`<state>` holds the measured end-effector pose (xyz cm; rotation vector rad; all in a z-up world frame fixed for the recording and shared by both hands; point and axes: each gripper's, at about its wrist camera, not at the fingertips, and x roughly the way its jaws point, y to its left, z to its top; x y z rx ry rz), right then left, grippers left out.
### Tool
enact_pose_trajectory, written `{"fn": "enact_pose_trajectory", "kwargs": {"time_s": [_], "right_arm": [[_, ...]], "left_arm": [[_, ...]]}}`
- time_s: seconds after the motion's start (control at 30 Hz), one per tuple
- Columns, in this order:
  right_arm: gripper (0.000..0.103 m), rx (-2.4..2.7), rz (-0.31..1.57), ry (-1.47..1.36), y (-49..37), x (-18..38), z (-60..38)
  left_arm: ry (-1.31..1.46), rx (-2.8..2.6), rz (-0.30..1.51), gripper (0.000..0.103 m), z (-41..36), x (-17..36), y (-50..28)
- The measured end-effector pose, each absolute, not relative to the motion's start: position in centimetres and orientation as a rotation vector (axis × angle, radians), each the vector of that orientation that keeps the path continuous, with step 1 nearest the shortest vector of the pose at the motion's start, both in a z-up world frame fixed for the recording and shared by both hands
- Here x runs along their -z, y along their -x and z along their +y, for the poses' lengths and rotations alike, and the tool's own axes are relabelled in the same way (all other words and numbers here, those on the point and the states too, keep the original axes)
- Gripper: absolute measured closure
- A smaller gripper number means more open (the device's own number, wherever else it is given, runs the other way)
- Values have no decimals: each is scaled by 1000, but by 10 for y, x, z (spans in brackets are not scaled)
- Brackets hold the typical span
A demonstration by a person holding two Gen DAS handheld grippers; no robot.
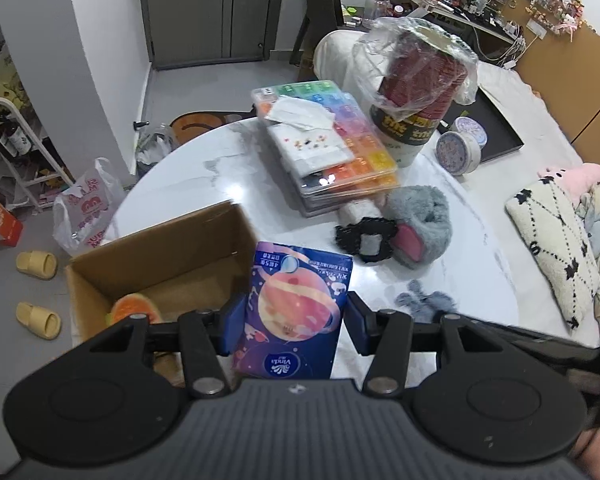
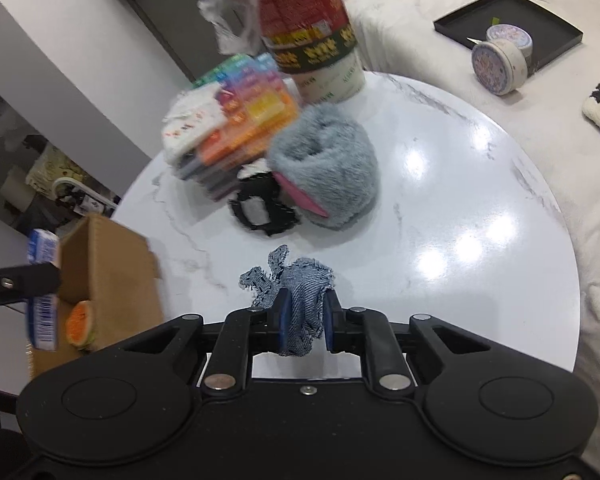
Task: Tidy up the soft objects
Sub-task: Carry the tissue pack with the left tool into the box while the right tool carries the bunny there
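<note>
My left gripper (image 1: 293,324) is shut on a blue tissue pack (image 1: 296,304) with a planet print, held beside the right wall of an open cardboard box (image 1: 160,256). An orange plush (image 1: 134,308) lies in the box. My right gripper (image 2: 305,324) is shut on a frayed denim scrap (image 2: 300,304), just above the white round table (image 2: 460,208). A grey fluffy slipper (image 2: 332,160) with pink lining and a black crochet piece (image 2: 262,210) lie mid-table. The tissue pack (image 2: 42,280) and box (image 2: 108,272) show at the left of the right wrist view.
A stack of rainbow bead cases (image 1: 332,148) with a white cloth on top and a plastic-wrapped stack of cups (image 1: 416,92) stand at the table's far side. Round tins (image 1: 458,152) and a black tray (image 2: 508,28) rest on the bed. A patterned pillow (image 1: 552,240) lies to the right.
</note>
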<state>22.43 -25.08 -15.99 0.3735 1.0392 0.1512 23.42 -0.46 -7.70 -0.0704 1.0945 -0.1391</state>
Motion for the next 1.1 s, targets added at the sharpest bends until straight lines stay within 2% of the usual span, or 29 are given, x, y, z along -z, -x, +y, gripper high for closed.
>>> {"fn": "enact_pose_trajectory", "kwargs": {"time_s": [0.53, 0.9, 1.03, 1.1], "right_arm": [[86, -340, 975, -316, -207, 77, -188], [85, -437, 1004, -256, -201, 71, -135], [78, -477, 1047, -260, -201, 79, -122], [70, -485, 1066, -266, -201, 84, -120]], "left_arm": [[19, 86, 1158, 51, 48, 81, -207], [49, 85, 1219, 51, 63, 99, -197], [31, 80, 1219, 49, 66, 104, -194], [38, 75, 1216, 48, 70, 105, -194]]}}
